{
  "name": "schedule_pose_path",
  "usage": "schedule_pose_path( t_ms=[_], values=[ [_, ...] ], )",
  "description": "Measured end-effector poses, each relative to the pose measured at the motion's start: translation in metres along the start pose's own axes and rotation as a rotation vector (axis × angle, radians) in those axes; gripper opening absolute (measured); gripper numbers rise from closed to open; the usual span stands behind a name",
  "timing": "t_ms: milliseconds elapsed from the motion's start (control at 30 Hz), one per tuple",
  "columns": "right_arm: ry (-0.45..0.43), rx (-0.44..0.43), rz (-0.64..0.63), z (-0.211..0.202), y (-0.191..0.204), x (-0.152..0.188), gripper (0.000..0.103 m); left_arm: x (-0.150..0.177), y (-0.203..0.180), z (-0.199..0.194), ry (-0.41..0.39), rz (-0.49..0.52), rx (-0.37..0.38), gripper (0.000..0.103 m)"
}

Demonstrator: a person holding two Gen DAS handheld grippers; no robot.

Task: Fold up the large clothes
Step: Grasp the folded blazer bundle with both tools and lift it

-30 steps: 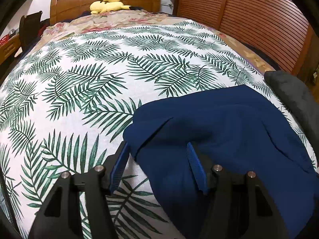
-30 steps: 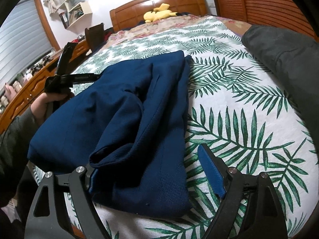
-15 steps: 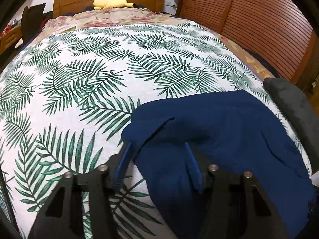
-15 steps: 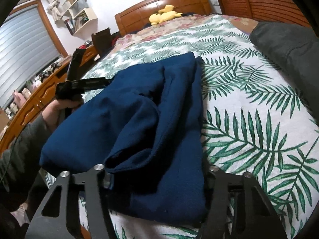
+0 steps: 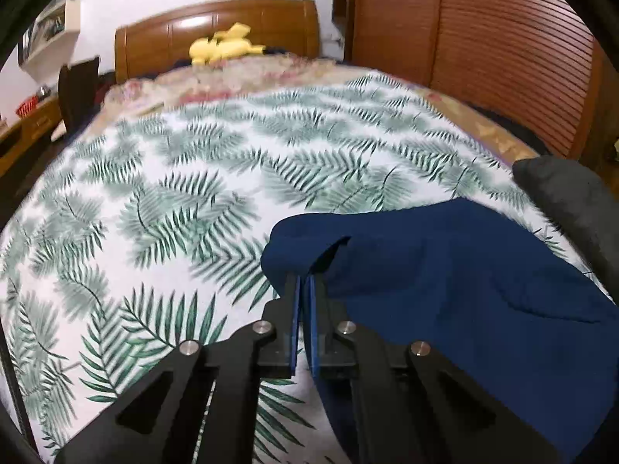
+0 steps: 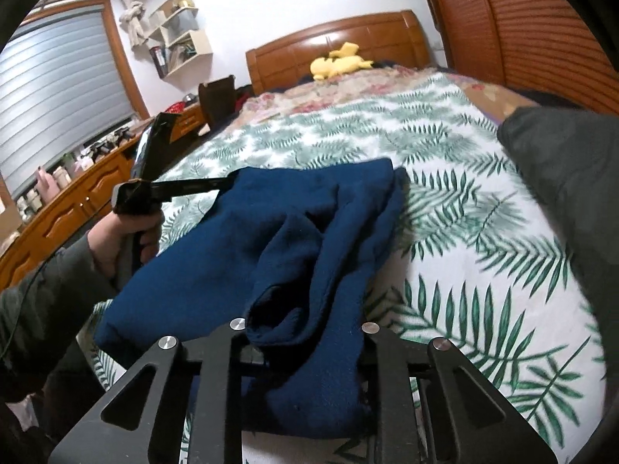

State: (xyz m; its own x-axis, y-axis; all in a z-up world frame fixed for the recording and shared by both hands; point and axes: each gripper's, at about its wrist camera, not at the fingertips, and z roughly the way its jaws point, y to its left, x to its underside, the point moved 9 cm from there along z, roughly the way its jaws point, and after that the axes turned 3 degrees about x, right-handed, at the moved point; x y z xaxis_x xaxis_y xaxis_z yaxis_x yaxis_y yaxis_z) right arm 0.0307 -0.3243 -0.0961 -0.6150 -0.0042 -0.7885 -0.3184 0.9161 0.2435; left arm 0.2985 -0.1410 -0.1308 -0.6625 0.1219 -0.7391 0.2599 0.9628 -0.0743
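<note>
Nearest me, the right gripper [image 6: 305,352] is closing its black jaws on a thick bunched fold of the soft navy garment [image 6: 247,247]. At ten o'clock the left gripper [image 5: 304,290] has its blue pads [image 5: 296,309] pinched together on a corner of that cloth, which lies rumpled on the fern-print bedspread [image 5: 174,193]. Beyond, a yellow plush toy [image 6: 340,62] rests against the glossy wooden headboard [image 6: 336,44].

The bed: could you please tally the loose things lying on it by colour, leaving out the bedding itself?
Navy blue: 1, the navy garment, gripped at its near edge by the left gripper and the right gripper, whose jaws are closing
Yellow: 1, the yellow plush toy by the headboard
Dark grey: 1, the dark grey garment at the right side
Total: 3
</note>
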Motion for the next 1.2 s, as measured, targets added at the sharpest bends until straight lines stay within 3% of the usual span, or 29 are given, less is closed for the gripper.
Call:
schedule_pose_path(
  t_ms=[400,900,1033,1200],
  values=[
    [-0.112,0.025,-0.016,-0.031,-0.012,-0.035,0.018,-0.036,-0.066,-0.05,-0.113,0.119,0.016,0.0],
    [-0.162,0.046,0.052,-0.064,-0.059,-0.04,0.018,-0.061,-0.141,-0.075,-0.175,0.208,0.07,0.0],
    [-0.188,0.071,0.012,-0.074,-0.067,-0.049,0.018,-0.077,-0.157,-0.078,-0.193,0.21,0.081,0.0],
    [-0.212,0.105,-0.004,-0.094,-0.09,-0.073,0.018,-0.117,-0.203,-0.082,-0.245,0.236,0.115,0.0]
  ],
)
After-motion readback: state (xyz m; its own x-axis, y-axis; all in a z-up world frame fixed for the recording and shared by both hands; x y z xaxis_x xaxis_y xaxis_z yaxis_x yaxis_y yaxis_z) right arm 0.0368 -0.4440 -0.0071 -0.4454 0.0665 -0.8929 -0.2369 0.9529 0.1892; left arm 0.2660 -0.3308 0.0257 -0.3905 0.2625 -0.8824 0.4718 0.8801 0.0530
